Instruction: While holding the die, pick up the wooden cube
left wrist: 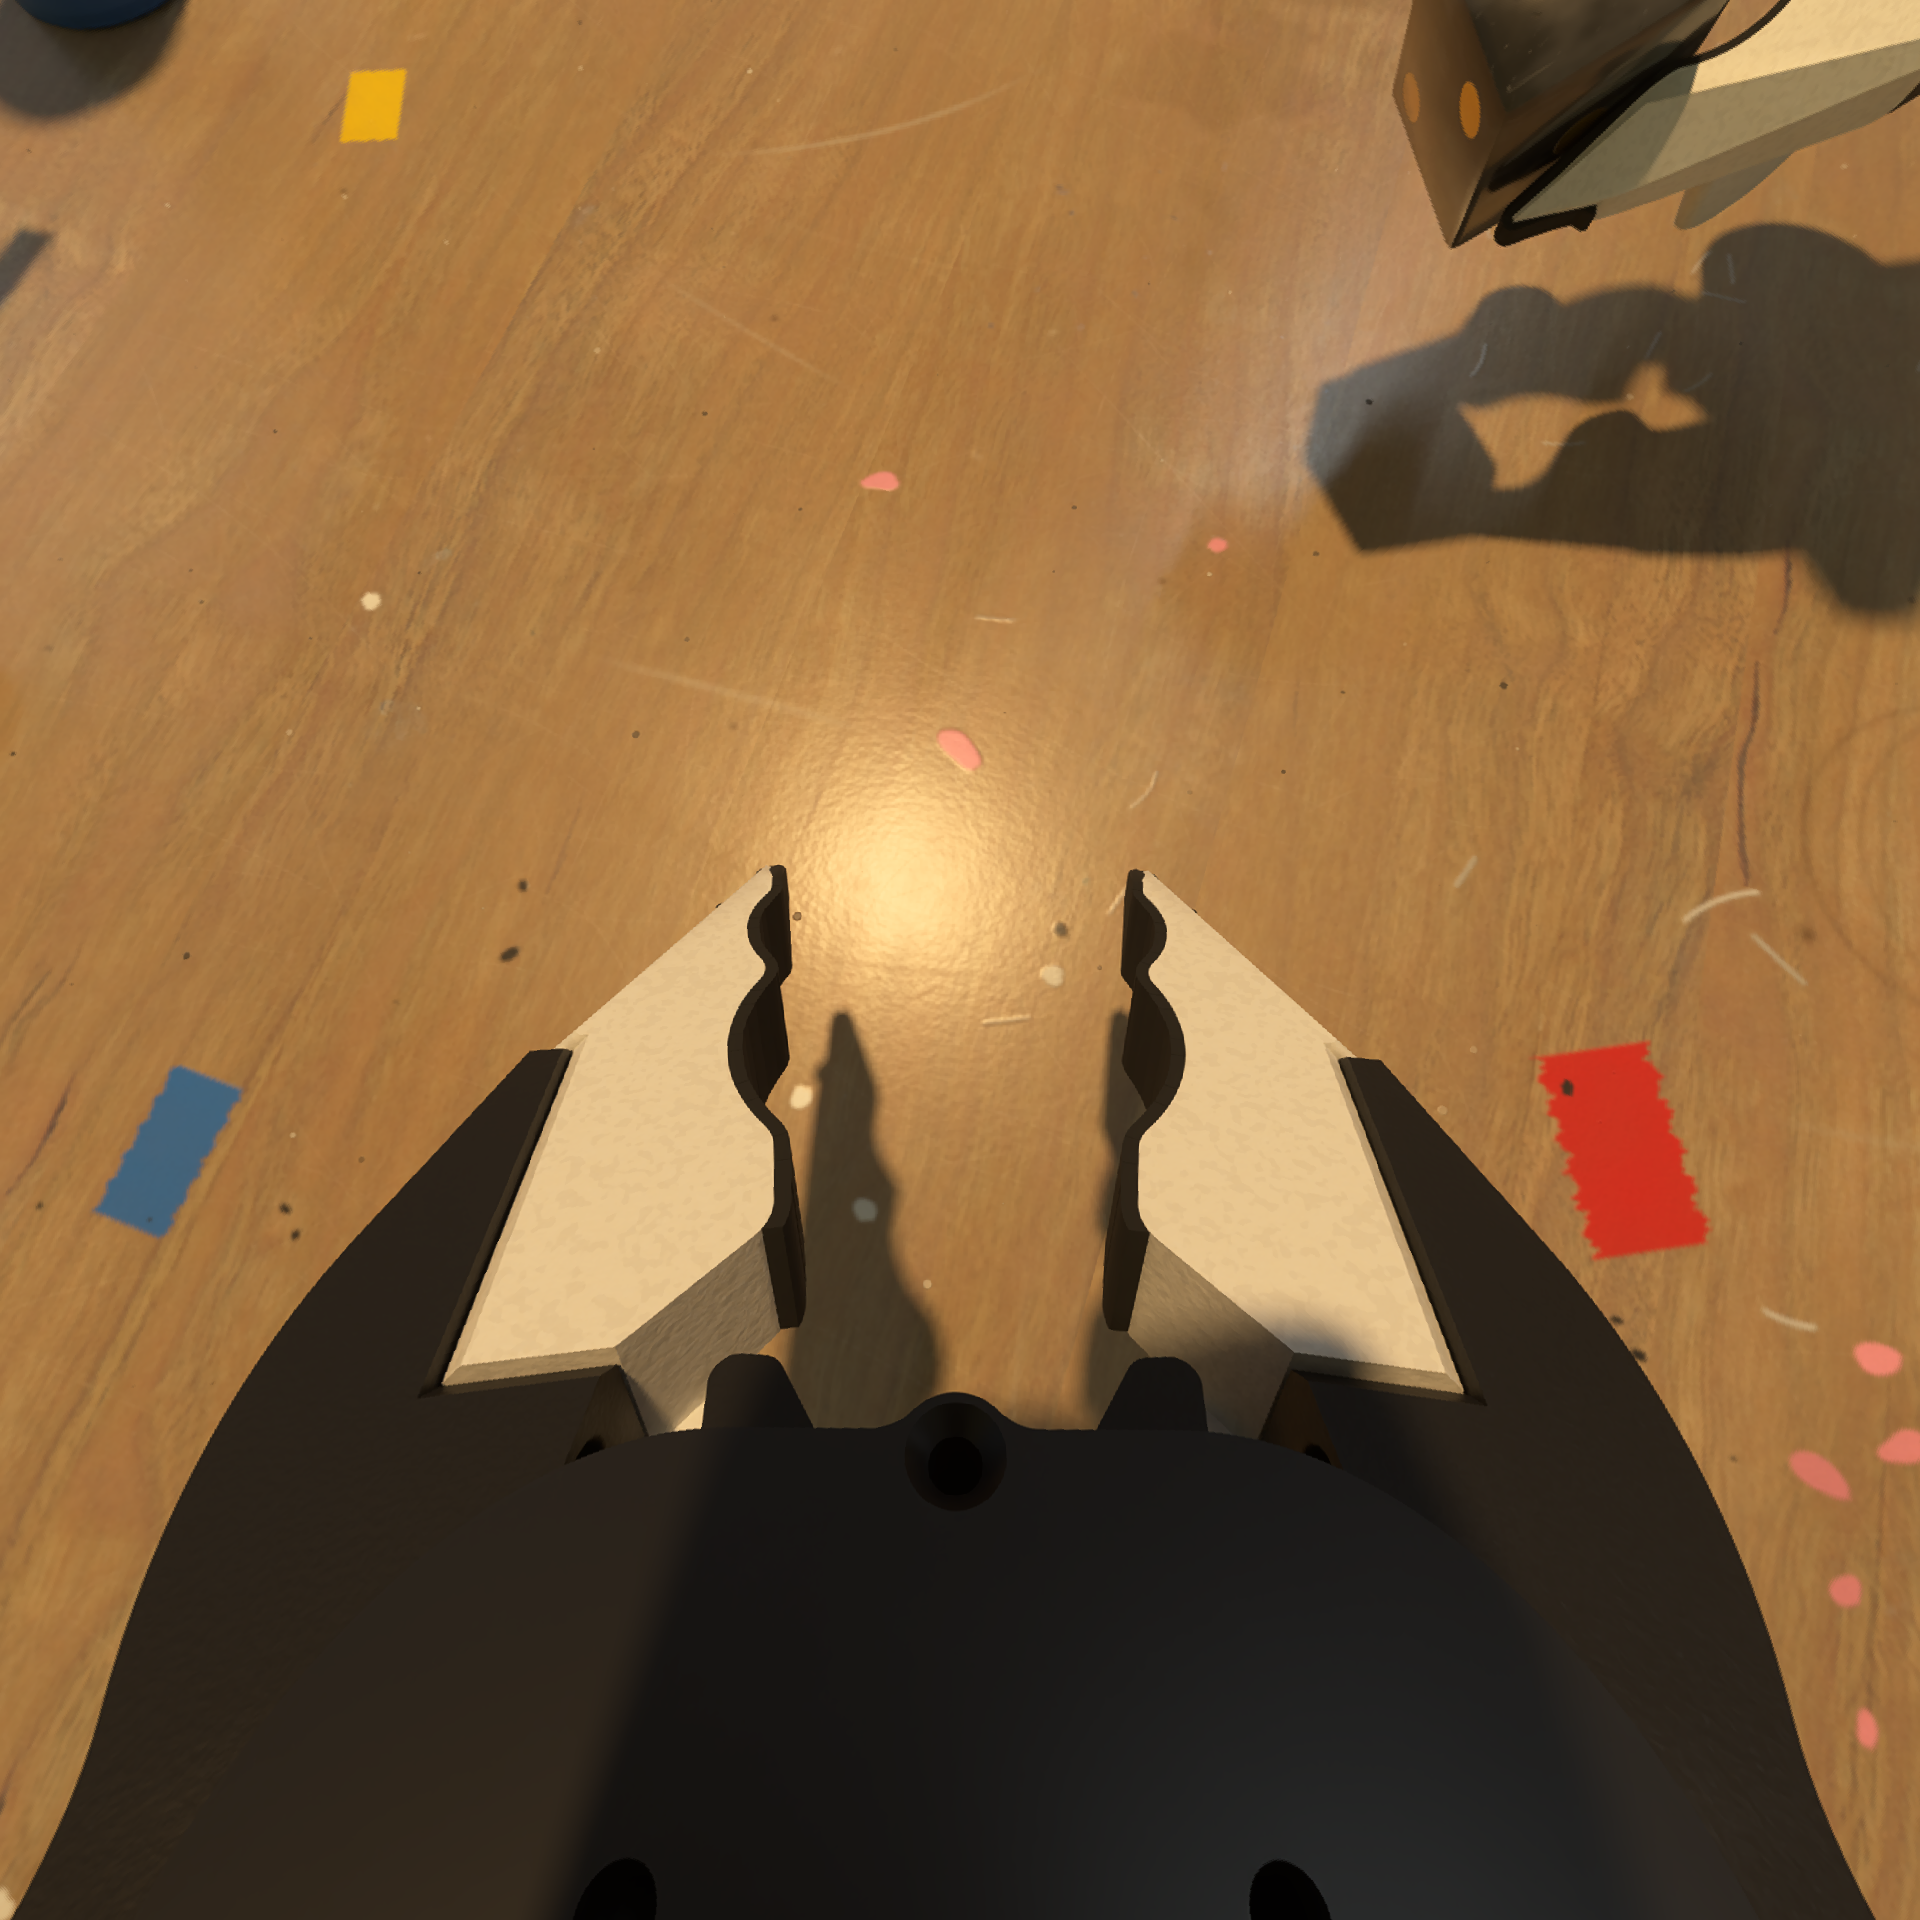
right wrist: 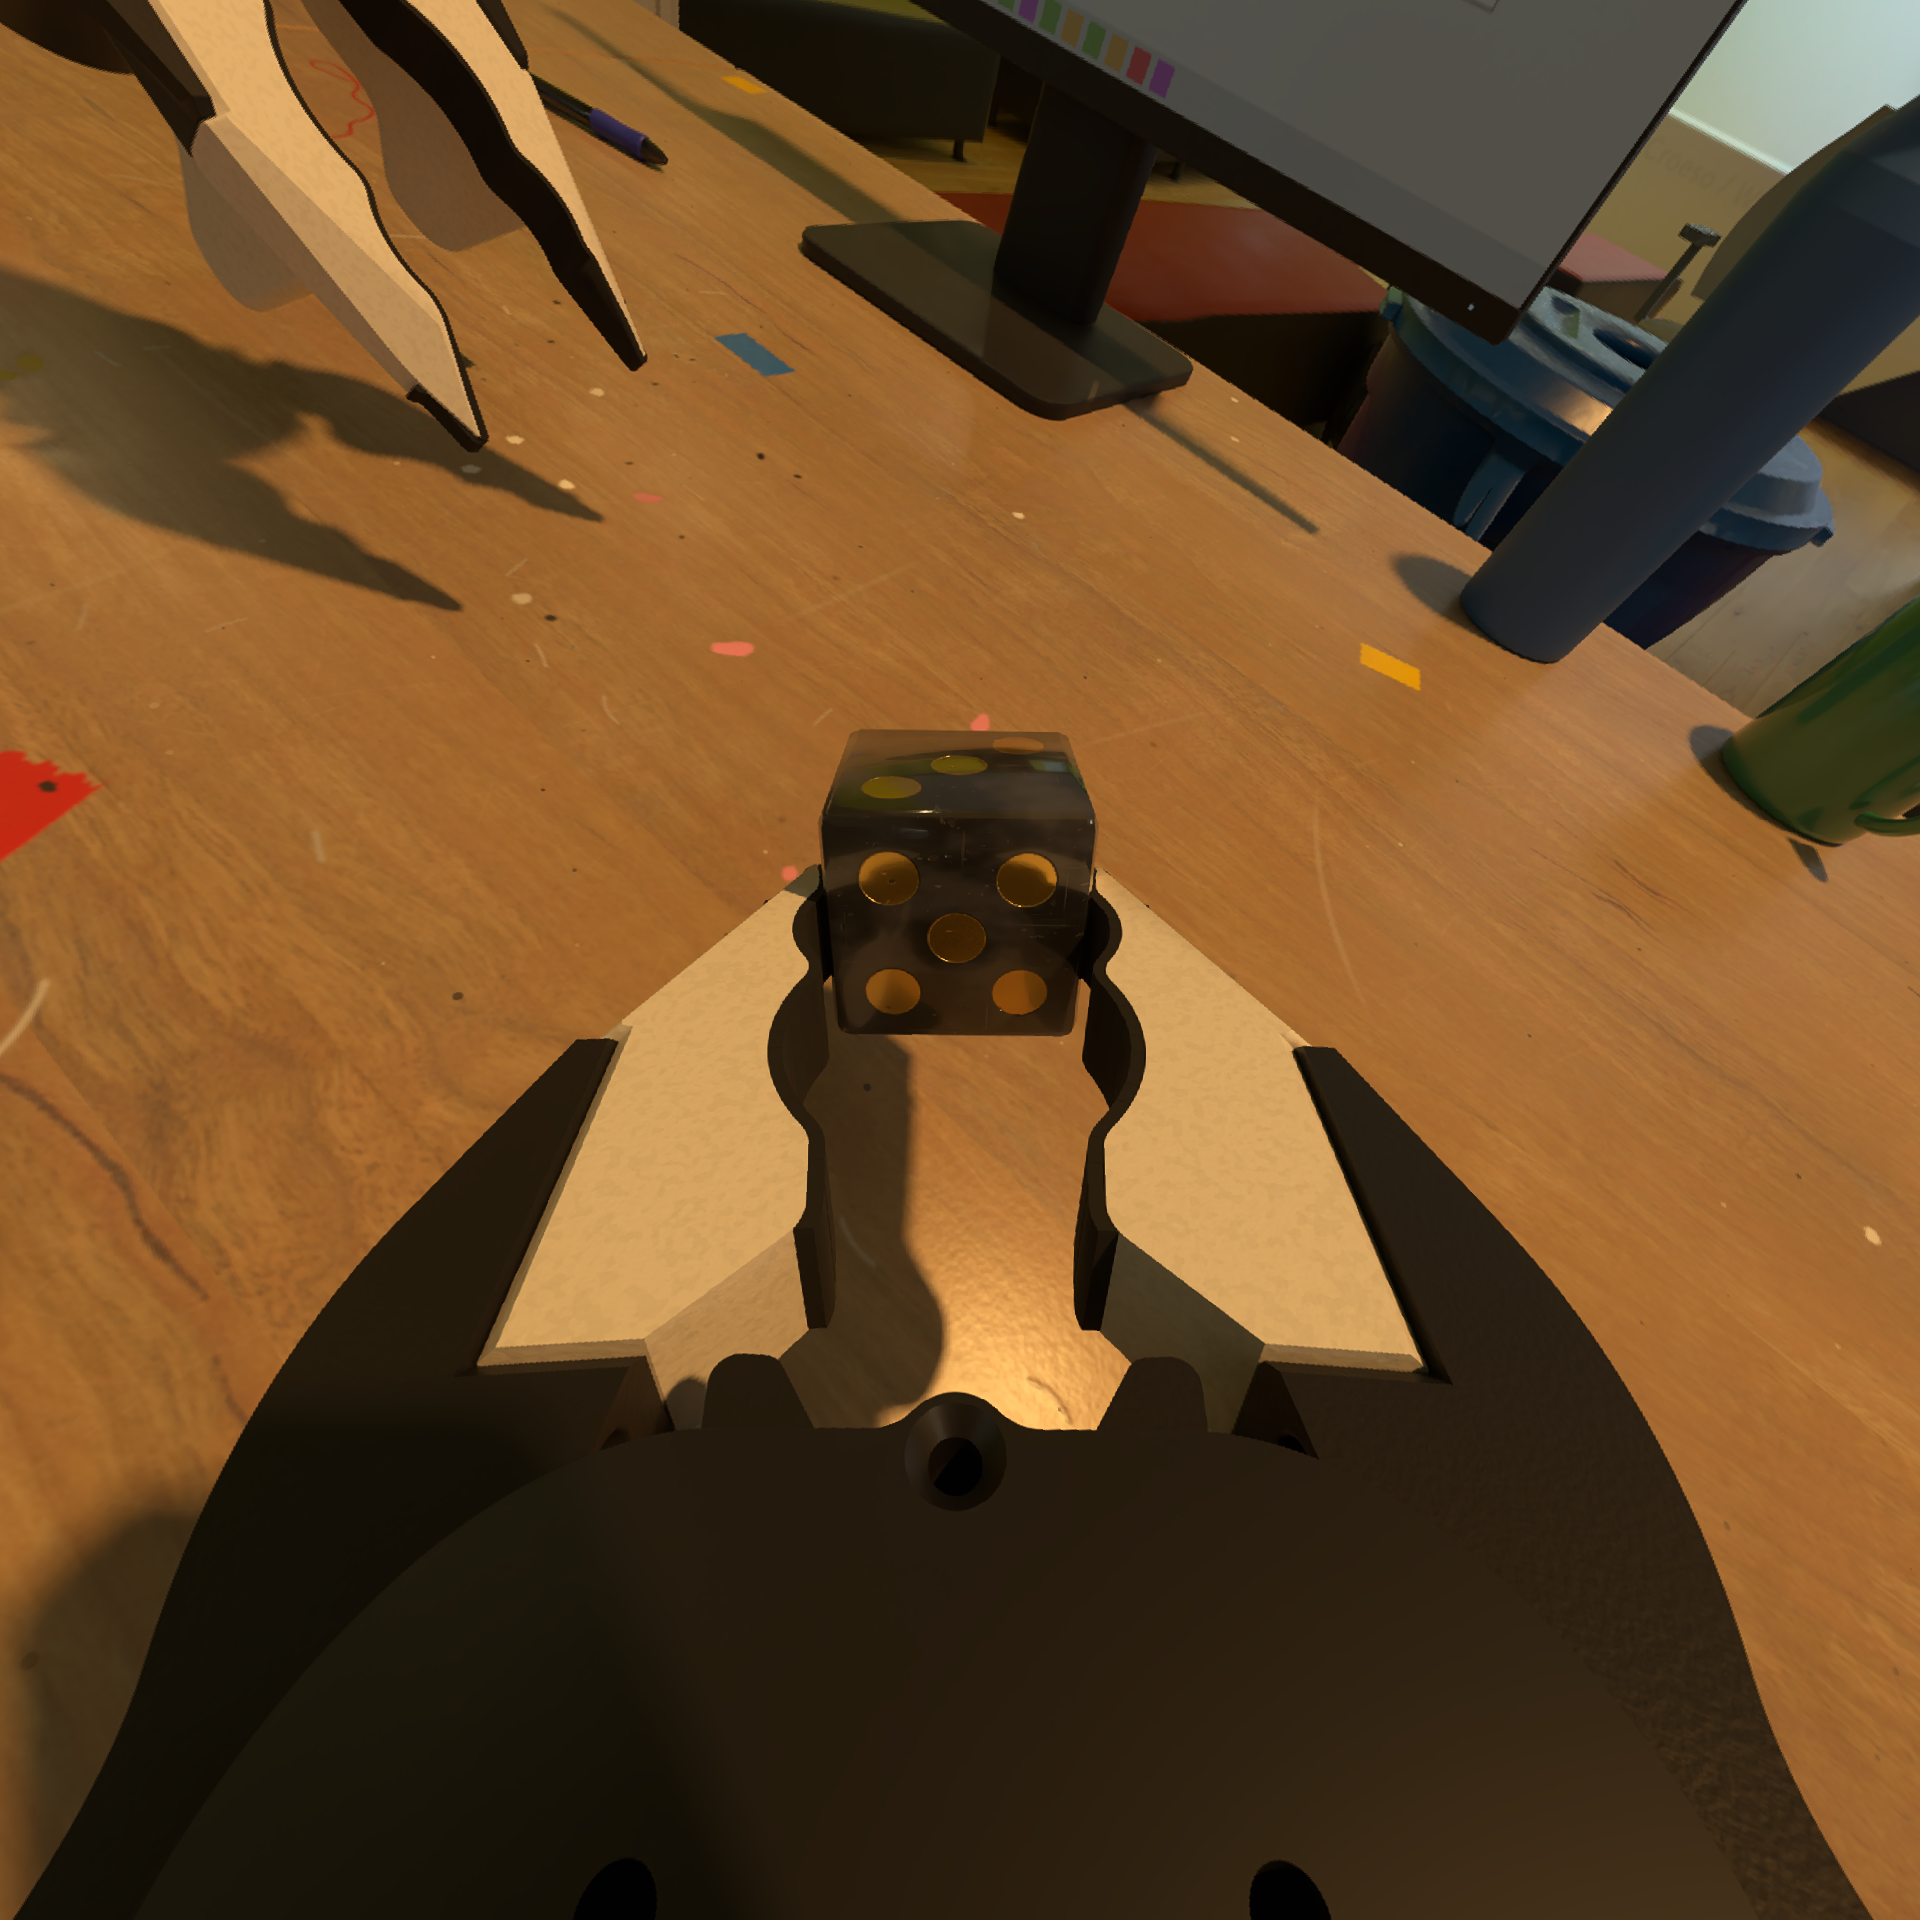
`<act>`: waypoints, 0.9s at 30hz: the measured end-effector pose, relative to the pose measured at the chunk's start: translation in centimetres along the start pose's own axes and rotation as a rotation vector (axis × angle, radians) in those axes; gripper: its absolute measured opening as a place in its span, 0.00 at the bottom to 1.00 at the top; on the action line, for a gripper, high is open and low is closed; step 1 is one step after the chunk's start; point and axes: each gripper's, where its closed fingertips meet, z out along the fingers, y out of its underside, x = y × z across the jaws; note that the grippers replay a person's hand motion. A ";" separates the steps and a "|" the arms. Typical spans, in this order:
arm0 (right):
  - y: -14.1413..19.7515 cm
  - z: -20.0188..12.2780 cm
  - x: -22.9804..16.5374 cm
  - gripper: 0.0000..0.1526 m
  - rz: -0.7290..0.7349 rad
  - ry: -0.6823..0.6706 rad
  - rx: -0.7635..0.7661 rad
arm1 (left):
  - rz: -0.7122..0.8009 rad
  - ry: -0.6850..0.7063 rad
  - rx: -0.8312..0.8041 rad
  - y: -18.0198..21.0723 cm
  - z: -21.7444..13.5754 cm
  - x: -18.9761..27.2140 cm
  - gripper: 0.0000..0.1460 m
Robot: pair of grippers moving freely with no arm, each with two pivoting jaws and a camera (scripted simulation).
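Note:
My right gripper (right wrist: pixel 956 914) is shut on a dark translucent die (right wrist: pixel 956 914) with gold pips and holds it at its fingertips above the wooden table (right wrist: pixel 1351 1039). In the left wrist view the die (left wrist: pixel 1449 114) shows at the top right, held in the right gripper's fingers (left wrist: pixel 1714 114) above the table. My left gripper (left wrist: pixel 956 883) is open and empty above bare table top (left wrist: pixel 623 520). It also shows in the right wrist view (right wrist: pixel 551 395) at the upper left, fingers pointing down just above the table. No wooden cube is in view.
A monitor on a black stand (right wrist: pixel 997 312) stands at the table's far edge. A dark grey cylinder (right wrist: pixel 1683 436) and a green mug (right wrist: pixel 1839 748) stand at the right. A pen (right wrist: pixel 613 130) lies far back. Tape patches lie about: red (left wrist: pixel 1621 1148), blue (left wrist: pixel 171 1148), yellow (left wrist: pixel 372 104).

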 end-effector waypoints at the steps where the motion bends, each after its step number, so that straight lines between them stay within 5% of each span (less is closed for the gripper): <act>1: 0.0 0.0 0.0 0.31 0.001 -0.001 0.000 | -0.003 0.002 0.001 0.0 0.0 0.0 0.44; 27: -0.1 0.8 -0.7 0.31 0.001 -0.033 -0.014 | -0.035 -0.003 -0.065 2.2 0.9 0.5 0.44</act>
